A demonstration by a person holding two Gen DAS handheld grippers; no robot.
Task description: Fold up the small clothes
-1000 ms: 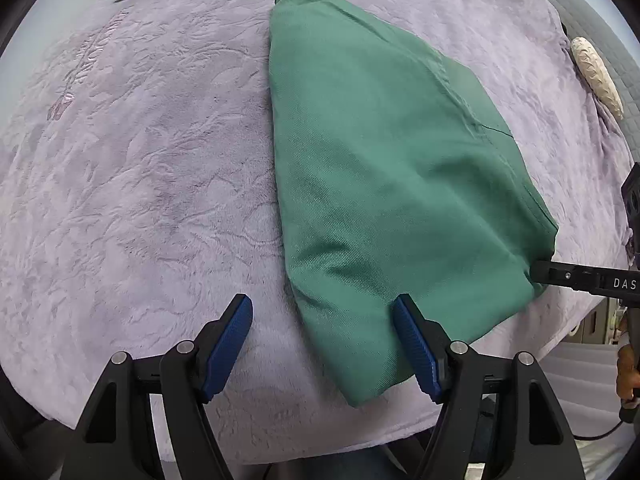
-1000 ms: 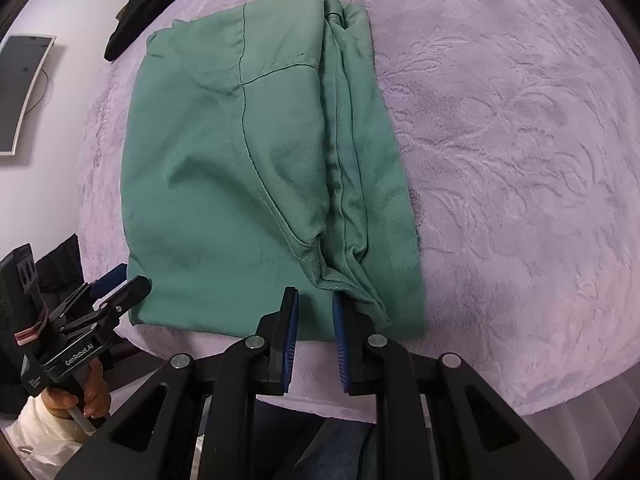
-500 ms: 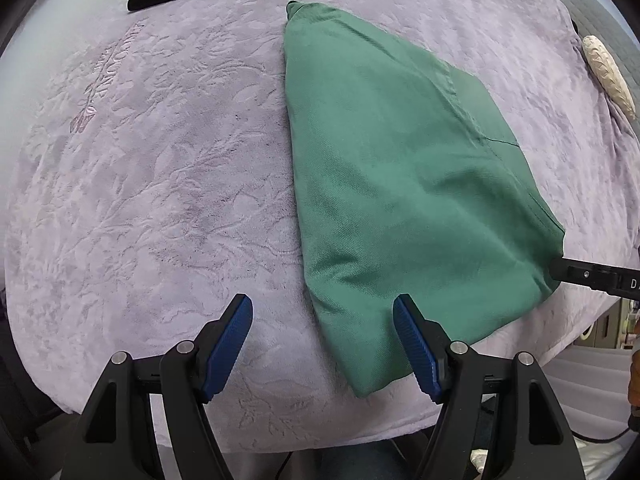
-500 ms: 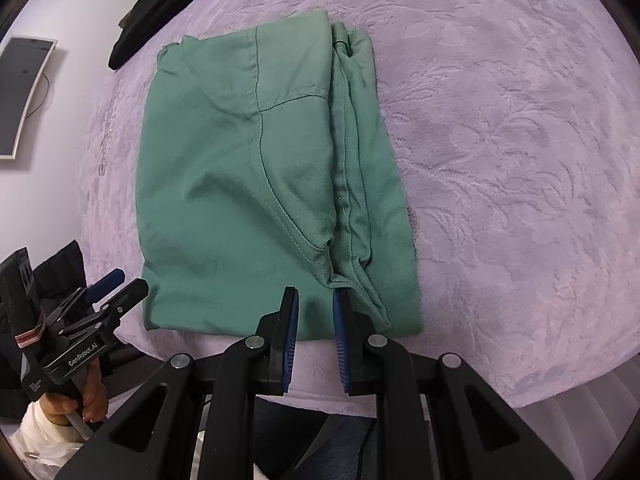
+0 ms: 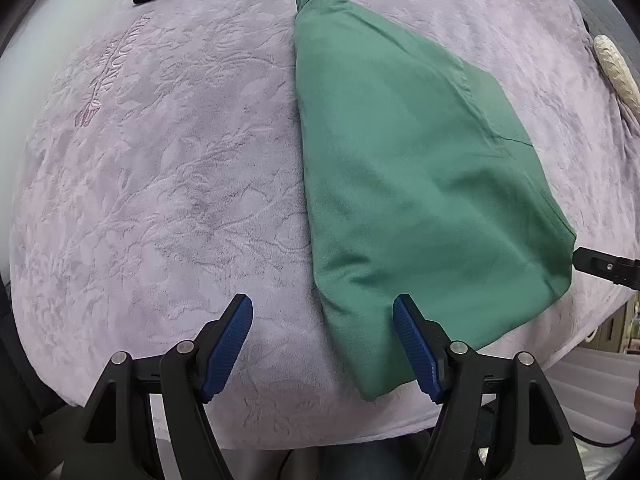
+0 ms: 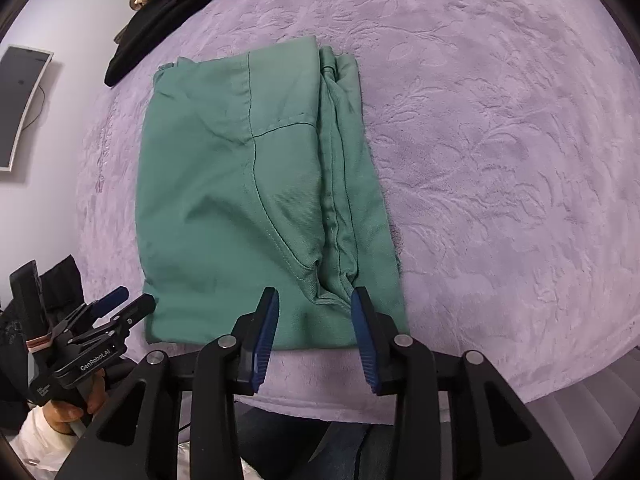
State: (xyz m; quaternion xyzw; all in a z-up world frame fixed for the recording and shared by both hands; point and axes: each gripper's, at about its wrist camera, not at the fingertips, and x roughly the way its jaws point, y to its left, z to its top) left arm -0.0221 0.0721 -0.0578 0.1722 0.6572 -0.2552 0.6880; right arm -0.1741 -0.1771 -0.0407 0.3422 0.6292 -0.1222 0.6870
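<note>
Right wrist view: green garment [image 6: 256, 200], folded, long axis running away from the viewer; near edge lies just beyond the right tool [image 6: 316, 320], jaws just opened, nothing gripped. Left tool [image 5: 322, 344], open and empty, straddles the garment's left edge.

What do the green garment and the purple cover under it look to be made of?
Green garment: a matte woven cloth, likely cotton twill, judging by the fine diagonal weave and stitched seams. Purple cover: a soft plush or fleece, probably synthetic, judging by its short fuzzy pile and the leaf pattern embossed into it.
</note>
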